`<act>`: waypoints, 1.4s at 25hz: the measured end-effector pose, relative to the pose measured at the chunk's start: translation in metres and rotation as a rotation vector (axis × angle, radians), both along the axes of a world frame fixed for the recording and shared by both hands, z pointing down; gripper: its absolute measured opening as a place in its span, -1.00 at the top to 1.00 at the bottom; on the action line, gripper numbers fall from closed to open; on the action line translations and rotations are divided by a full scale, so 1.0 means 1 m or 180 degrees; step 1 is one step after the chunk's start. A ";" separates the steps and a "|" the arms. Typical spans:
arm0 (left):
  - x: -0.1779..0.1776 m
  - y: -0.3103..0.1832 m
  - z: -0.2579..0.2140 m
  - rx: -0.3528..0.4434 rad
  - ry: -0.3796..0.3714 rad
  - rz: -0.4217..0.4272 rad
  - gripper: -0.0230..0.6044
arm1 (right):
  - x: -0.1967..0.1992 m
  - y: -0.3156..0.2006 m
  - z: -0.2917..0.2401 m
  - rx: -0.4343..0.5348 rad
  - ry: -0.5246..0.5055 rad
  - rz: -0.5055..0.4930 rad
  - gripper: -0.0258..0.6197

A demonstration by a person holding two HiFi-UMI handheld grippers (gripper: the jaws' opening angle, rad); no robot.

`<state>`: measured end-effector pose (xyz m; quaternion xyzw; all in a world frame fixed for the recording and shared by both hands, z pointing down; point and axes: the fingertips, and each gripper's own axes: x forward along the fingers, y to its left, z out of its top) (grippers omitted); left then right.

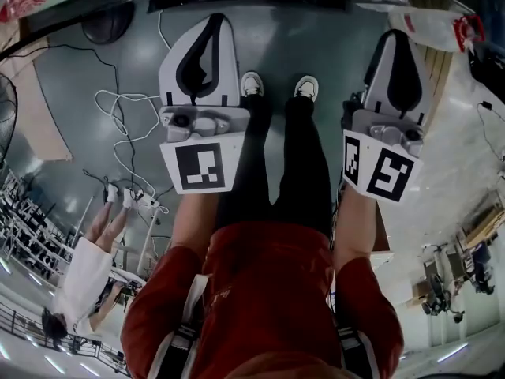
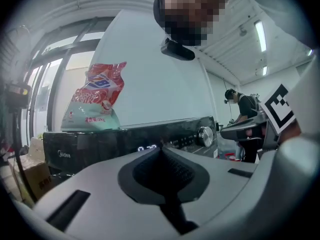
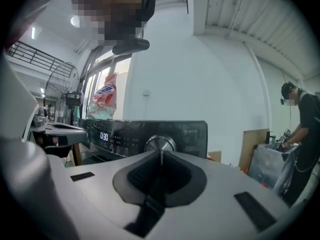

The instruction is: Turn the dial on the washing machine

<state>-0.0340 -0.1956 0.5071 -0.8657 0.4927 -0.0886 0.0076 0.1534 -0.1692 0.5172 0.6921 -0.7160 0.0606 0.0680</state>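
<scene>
The washing machine's black control panel [image 3: 190, 134] stands ahead in both gripper views, apart from both grippers. Its silver dial [image 3: 160, 143] shows just past the tip of my right gripper [image 3: 161, 153], whose jaws are shut with nothing between them. In the left gripper view the dial [image 2: 205, 134] lies off to the right of my left gripper [image 2: 160, 148], which is also shut and empty. A lit display [image 3: 104, 136] glows left of the dial. In the head view the left gripper [image 1: 213, 20] and the right gripper [image 1: 394, 36] hang low on either side of my legs.
A pink and green detergent bag [image 2: 95, 96] lies on top of the machine. White cables [image 1: 126, 125] trail over the grey floor at the left. A person [image 3: 300, 129] works at the right near a wooden board [image 3: 252, 146]; another person [image 1: 87, 267] is at the lower left.
</scene>
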 end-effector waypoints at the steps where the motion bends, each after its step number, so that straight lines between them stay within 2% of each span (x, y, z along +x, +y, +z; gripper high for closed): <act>1: 0.002 0.001 0.010 0.0004 -0.0009 0.0006 0.90 | -0.001 0.002 0.010 0.0002 0.0001 -0.0009 0.84; 9: 0.000 0.009 0.075 -0.0063 0.0016 -0.0015 0.90 | -0.027 0.008 0.063 -0.0058 0.0094 -0.0185 0.81; 19: -0.009 0.012 0.091 -0.0171 0.0027 -0.0023 0.90 | -0.029 0.008 0.073 -0.0121 0.0148 -0.0125 0.75; 28: -0.015 0.014 0.099 -0.0293 0.0065 -0.0083 0.90 | -0.029 -0.009 0.058 -0.0041 0.0282 -0.0136 0.44; 31: -0.010 0.015 0.094 -0.0309 0.0070 -0.0086 0.90 | -0.024 -0.016 0.045 0.0004 0.0323 -0.0158 0.28; 35: -0.010 0.014 0.093 -0.0323 0.0082 -0.0094 0.90 | -0.023 -0.027 0.030 0.0045 0.0558 -0.0107 0.09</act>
